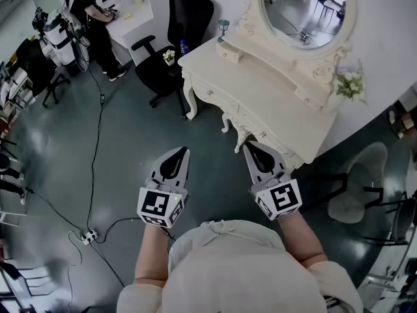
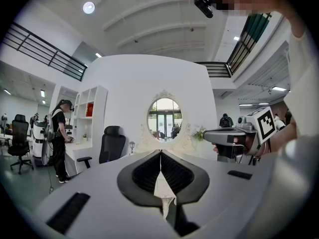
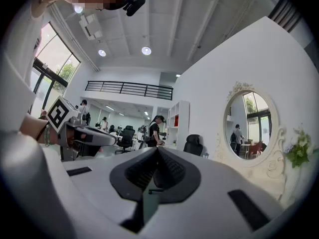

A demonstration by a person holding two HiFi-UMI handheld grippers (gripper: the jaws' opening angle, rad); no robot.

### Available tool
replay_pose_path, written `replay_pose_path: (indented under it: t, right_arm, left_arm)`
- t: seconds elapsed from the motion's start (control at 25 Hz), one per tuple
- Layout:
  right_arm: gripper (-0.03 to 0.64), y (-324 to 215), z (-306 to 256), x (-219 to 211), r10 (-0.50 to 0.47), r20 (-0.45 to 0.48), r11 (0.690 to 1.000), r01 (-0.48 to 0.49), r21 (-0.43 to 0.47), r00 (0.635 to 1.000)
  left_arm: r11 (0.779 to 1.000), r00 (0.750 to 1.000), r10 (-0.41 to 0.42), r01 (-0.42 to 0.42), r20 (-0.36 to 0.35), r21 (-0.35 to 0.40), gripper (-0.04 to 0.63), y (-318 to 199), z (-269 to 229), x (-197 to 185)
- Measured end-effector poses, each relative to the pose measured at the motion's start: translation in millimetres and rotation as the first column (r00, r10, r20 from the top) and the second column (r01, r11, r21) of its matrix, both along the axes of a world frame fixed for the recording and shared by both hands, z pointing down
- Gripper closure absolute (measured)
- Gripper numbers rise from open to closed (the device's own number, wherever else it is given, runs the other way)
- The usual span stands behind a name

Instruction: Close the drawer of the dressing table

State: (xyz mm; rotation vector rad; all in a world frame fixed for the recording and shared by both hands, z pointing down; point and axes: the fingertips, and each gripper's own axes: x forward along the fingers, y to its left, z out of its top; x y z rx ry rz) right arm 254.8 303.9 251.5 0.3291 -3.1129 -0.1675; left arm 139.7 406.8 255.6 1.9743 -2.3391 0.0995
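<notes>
The cream dressing table with its oval mirror stands against the white wall ahead of me. Its drawer fronts face me; from here I cannot tell whether any stands out. My left gripper is shut and empty, hanging over the floor short of the table's front. To its right, my right gripper is shut and empty too, with its tip close to a carved table leg. In the left gripper view the shut jaws of the left gripper point at the mirror. The right gripper points left of the mirror.
A black office chair stands left of the table. A cable runs across the dark floor to a power strip. A grey stool sits at the right. A person stands at a white desk far left. Flowers sit on the tabletop.
</notes>
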Motion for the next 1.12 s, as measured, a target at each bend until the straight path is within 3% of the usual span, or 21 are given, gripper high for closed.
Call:
replay_pose_path:
  t: [0.48,0.64,0.68,0.76,0.92,1.12]
  right_arm:
    - [0.613,13,7,-22,-0.012,0.001,1.000,0.012,-0.015,1.000]
    - [0.611,23,13,-38,0.008,-0.003,0.999,-0.009,-0.037,1.000]
    - [0.611,26,15,-42,0.018,-0.007,0.999,-0.018,-0.035,1.000]
    - [0.611,31,19,-52,0.033,-0.014,0.999,-0.033,-0.023,0.999]
    - [0.611,40,23,-68,0.058,-0.023,0.998,-0.058,0.008,0.998]
    - [0.611,29,34,-86,0.059,-0.046,0.998,-0.059,-0.004,0.997]
  left_arm:
    - [1.000,1.000,0.008,-0.008,-0.021,0.002,0.577,13,7,-21]
    - [0.999,0.999,0.023,-0.021,-0.036,0.040,0.577,26,6,-34]
    - [0.998,0.999,0.023,-0.021,-0.041,0.057,0.541,29,5,-38]
    - [0.997,0.999,0.026,-0.023,-0.047,0.077,0.262,34,5,-46]
    - [0.998,1.000,0.010,-0.009,-0.018,0.055,0.242,43,17,-69]
    - [0.999,0.998,-0.007,0.010,-0.054,0.048,0.241,37,32,-94]
